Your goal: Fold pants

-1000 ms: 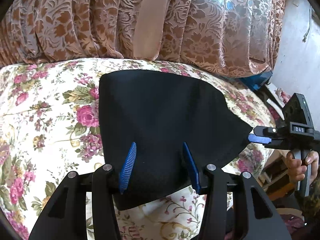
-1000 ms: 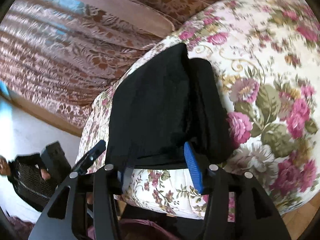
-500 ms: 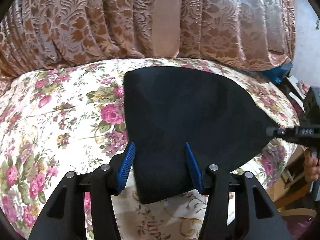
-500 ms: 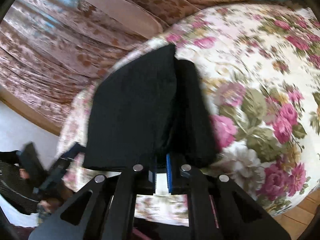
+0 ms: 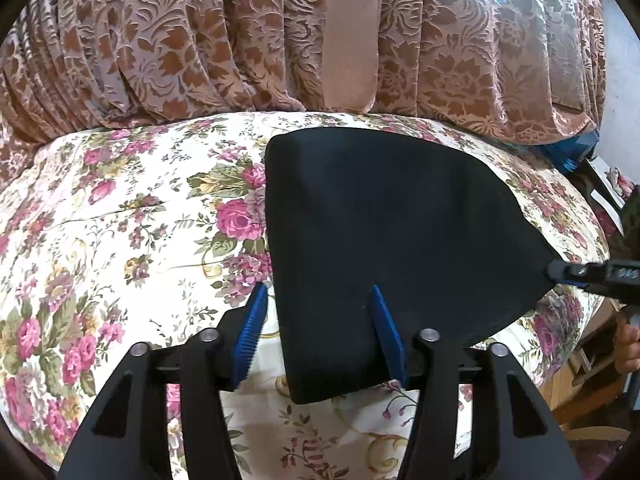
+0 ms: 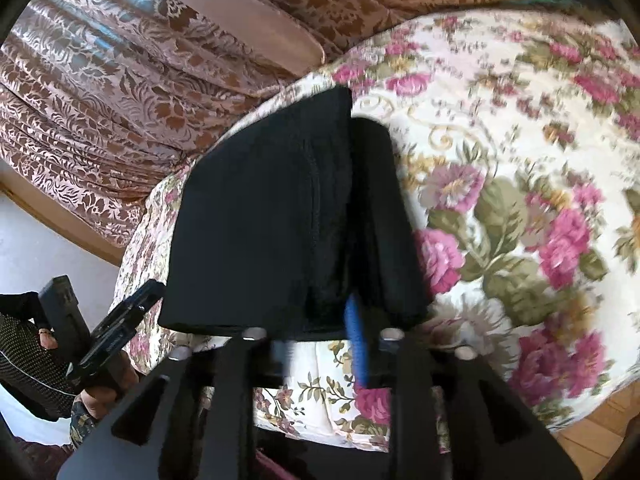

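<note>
Now left claw (image 5: 318, 334), just widening, straddles the pants' (image 5: 384, 232) near corner, unpinched.

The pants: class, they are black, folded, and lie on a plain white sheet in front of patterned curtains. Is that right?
One detail is wrong: the sheet is not plain white but printed with pink roses, as the left wrist view shows. The pants are black, folded, and lie before the patterned curtains.

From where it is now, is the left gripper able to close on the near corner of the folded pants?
Probably yes. The left gripper has just been opening, and its blue fingers already straddle the near corner of the black pants lying on the floral bedspread. Nothing lies between pads and cloth.
</note>
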Available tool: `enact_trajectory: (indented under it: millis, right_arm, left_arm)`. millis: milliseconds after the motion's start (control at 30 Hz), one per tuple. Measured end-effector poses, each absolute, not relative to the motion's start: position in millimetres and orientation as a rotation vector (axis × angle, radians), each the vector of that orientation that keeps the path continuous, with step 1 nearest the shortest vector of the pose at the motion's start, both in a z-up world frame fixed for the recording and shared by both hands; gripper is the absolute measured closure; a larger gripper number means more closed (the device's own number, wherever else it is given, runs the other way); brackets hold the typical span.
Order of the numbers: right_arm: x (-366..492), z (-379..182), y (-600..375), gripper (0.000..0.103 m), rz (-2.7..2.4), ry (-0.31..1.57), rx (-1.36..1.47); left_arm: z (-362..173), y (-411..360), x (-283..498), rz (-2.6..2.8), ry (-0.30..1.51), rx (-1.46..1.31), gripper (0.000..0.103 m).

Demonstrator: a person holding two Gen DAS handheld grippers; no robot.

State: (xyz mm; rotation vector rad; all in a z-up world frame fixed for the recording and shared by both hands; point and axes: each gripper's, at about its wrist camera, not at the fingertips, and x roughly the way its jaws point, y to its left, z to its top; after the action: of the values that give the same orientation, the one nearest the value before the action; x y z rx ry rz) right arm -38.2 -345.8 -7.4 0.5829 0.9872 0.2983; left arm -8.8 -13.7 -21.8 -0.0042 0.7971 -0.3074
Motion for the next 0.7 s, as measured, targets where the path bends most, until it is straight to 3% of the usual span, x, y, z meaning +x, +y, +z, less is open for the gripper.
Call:
enact_trajectory:
  millis: [33, 67, 133, 267, 433, 533, 700]
  right_arm:
    - [-38.7, -3.1, -348.1, 0.059, 0.288, 0.974, 0.584]
    - [-37.4, 1.9, -351.1, 0.054, 0.277, 0.957, 0.586]
    - [-28.9, 9.8, -355.4, 0.054, 0.265, 0.926, 0.589]
    - [6.0, 9.4, -356.3, 0.039, 0.230, 0.920, 0.579]
    - [61.8, -18.4, -353.4, 0.039, 0.183, 0.996, 0.583]
    - [79.0, -28.8, -342.0, 0.068, 0.142, 1.026, 0.515]
    - [70.5, -38.6, -333.7, 0.076, 0.093, 0.976, 0.419]
  left_arm:
    - [-21.6, -13.2, -8.9, -0.305, 0.796, -0.008, 0.046]
    - [-21.8, -12.8, -8.4, -0.307, 0.798, -0.010, 0.046]
    - [-21.7, -12.7, -8.5, -0.302, 0.796, -0.006, 0.046]
    - [-22.1, -13.9, -7.5, -0.292, 0.790, 0.007, 0.046]
    - [-23.2, -14.8, -6.6, -0.266, 0.789, 0.015, 0.041]
    - [-23.6, -14.8, -6.1, -0.258, 0.788, 0.021, 0.041]
    - [-25.6, -14.1, -2.8, -0.242, 0.789, 0.021, 0.038]
